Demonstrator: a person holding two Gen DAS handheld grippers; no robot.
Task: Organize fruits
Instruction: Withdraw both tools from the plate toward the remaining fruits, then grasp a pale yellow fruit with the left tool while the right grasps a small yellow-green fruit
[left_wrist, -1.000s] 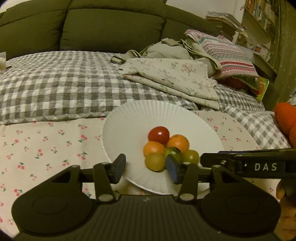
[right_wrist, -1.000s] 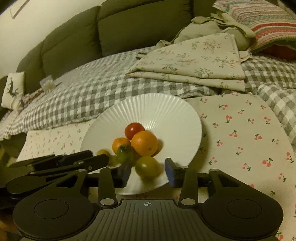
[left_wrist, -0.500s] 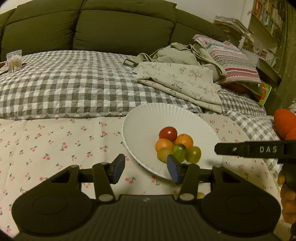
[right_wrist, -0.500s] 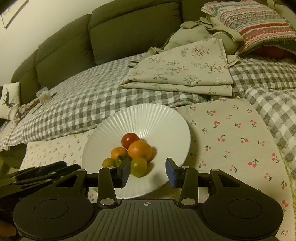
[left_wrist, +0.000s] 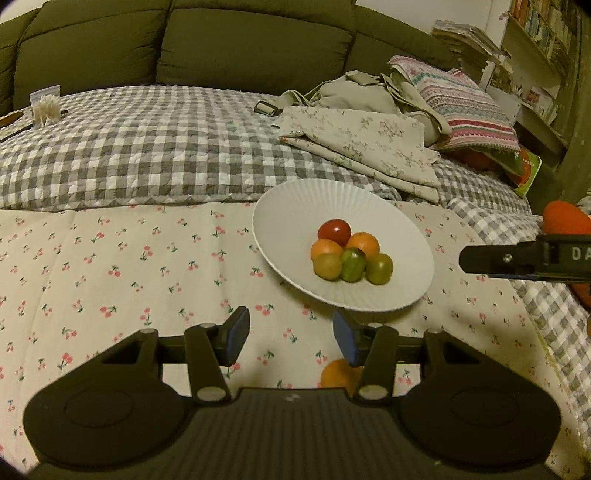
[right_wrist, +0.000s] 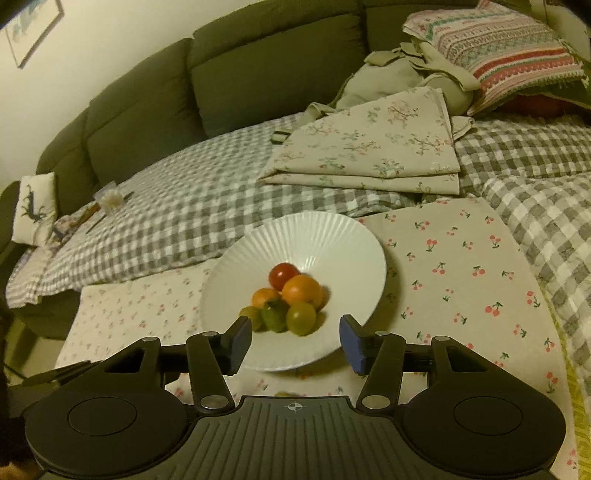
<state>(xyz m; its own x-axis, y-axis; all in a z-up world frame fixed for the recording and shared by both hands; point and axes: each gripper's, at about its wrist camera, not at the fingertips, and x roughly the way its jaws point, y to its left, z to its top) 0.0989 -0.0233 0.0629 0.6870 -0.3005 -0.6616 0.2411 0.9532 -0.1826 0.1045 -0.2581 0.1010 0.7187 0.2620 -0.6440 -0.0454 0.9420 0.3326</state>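
The white ribbed ceramic plate (left_wrist: 413, 236) lies on the cream cloth with small cherry print (left_wrist: 110, 266), and six small round fruits sit in a tight heap in its middle: one red fruit (left_wrist: 334, 229) at the back, two orange fruits (left_wrist: 364, 244) in the middle row, and three yellow-green fruits (left_wrist: 379, 268) at the front. One more small orange fruit (left_wrist: 339, 373) lies on the cloth, off the plate, just below the left gripper (left_wrist: 290, 334) and partly hidden by its right finger. In the right wrist view another small fruit seems to peek out under the right gripper (right_wrist: 295, 338), but it is too hidden to tell.

Both grippers have their jaws spread wide and hold nothing. The right gripper hovers over the near rim of the plate; the left one hovers above the cloth, near the loose orange fruit.

These fruits look light, smooth and round, so they will probably roll easily and slip between the blue pads. Their skin is likely thin and soft, so a strong squeeze could burst it. The safest hold is across the widest part of the fruit, with gentle pressure. The loose orange fruit appears the easiest to take, because nothing touches it; the heaped ones may shift if one is pulled out.
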